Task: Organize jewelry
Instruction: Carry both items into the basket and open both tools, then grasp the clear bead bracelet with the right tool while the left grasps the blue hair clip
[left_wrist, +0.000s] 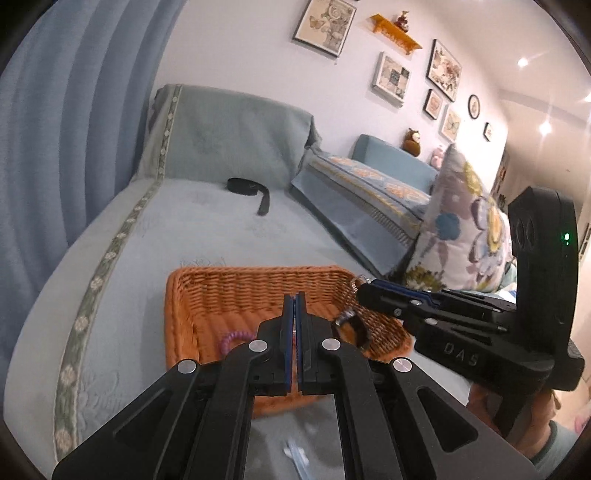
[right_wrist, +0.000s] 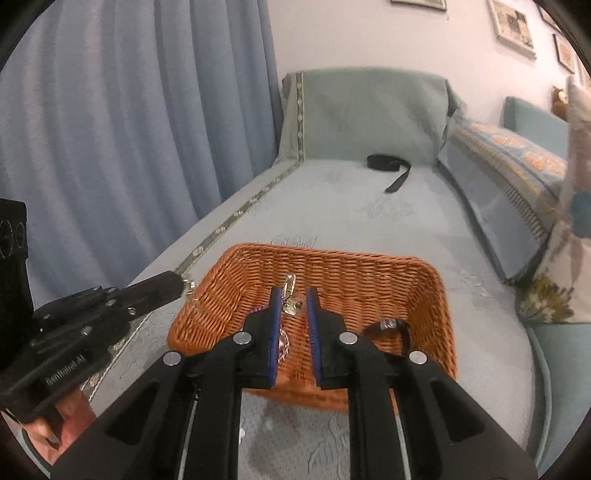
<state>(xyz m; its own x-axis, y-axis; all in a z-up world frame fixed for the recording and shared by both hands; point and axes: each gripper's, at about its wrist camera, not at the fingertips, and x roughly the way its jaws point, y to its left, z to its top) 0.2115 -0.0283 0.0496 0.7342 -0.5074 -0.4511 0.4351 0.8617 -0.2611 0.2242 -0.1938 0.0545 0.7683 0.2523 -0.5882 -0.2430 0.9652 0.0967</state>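
Progress: wicker basket (right_wrist: 424, 295) on the sofa seat (left_wrist: 155, 236), lower centre of both views, already holds a purple coil (left_wrist: 232, 338) and a dark band (left_wrist: 354, 328); more may remain. Left claw (left_wrist: 294, 306) fully closed, seemingly on a fine chain end (right_wrist: 192, 284); right claw (right_wrist: 293, 295) nearly closed, gripping a silver pendant piece (right_wrist: 290, 299); both angled downward above the basket.

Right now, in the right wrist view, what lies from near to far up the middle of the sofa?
Hand-held gripper → wicker basket → black strap → back cushion.
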